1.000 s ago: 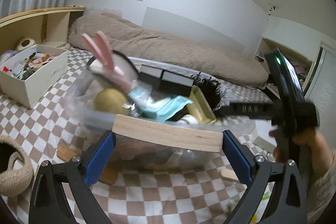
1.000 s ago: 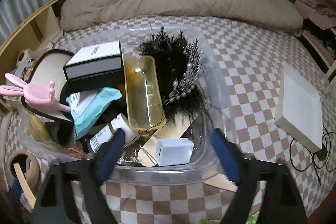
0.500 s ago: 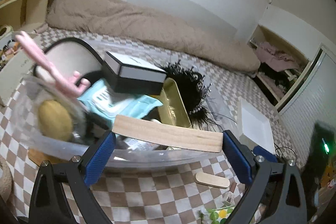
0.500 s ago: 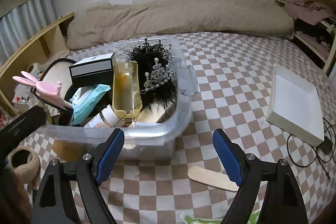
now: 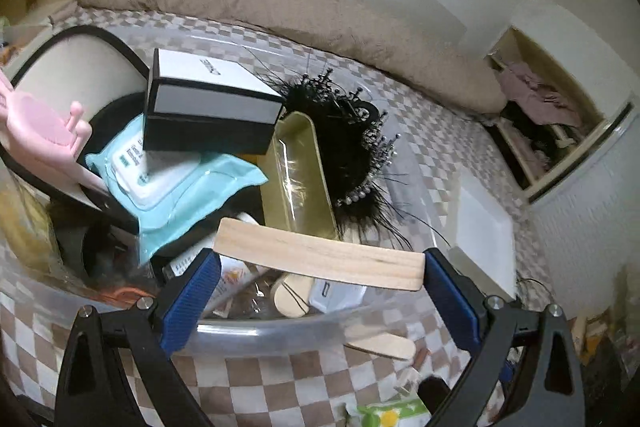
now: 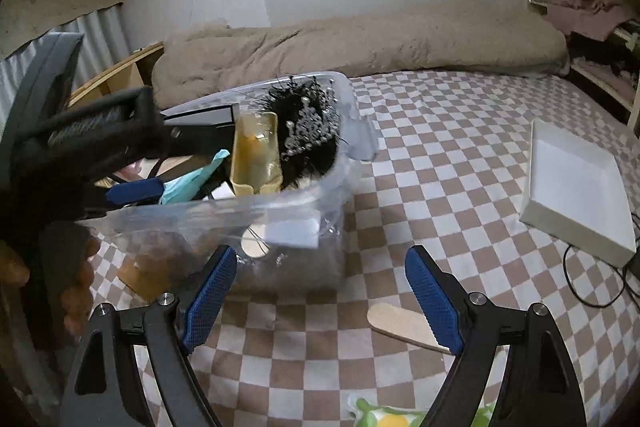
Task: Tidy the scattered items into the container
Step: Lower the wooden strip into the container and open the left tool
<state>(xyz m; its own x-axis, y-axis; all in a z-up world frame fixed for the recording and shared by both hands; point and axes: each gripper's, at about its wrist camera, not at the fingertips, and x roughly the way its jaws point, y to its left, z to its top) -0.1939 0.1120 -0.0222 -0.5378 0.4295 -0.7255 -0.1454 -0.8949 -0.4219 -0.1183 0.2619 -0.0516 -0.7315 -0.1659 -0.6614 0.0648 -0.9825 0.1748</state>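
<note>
My left gripper (image 5: pixel 318 281) is shut on a flat wooden slat (image 5: pixel 320 254) and holds it across its blue pads over the near part of the clear plastic bin (image 5: pixel 256 331). The bin holds a black-and-white box (image 5: pixel 208 107), a teal wipes pack (image 5: pixel 176 183), a yellow tray (image 5: pixel 298 171), a black feathered tiara (image 5: pixel 356 147) and a pink rabbit item (image 5: pixel 44 131). My right gripper (image 6: pixel 320 299) is open and empty, low in front of the bin (image 6: pixel 288 219). A wooden stick (image 6: pixel 404 323) lies on the checkered bedding by its right finger.
A white shallow box lid (image 6: pixel 576 187) lies to the right with a black cable (image 6: pixel 592 287) beside it. A beige duvet (image 6: pixel 360 47) runs along the wall. A green-patterned packet (image 6: pixel 400 417) sits at the near edge. Another wooden stick (image 5: pixel 380 343) lies outside the bin.
My left gripper has moved forward and up over the bin with the slat in it. My right gripper has drawn back and dropped low in front of the bin, toward the stick on the bedding.
</note>
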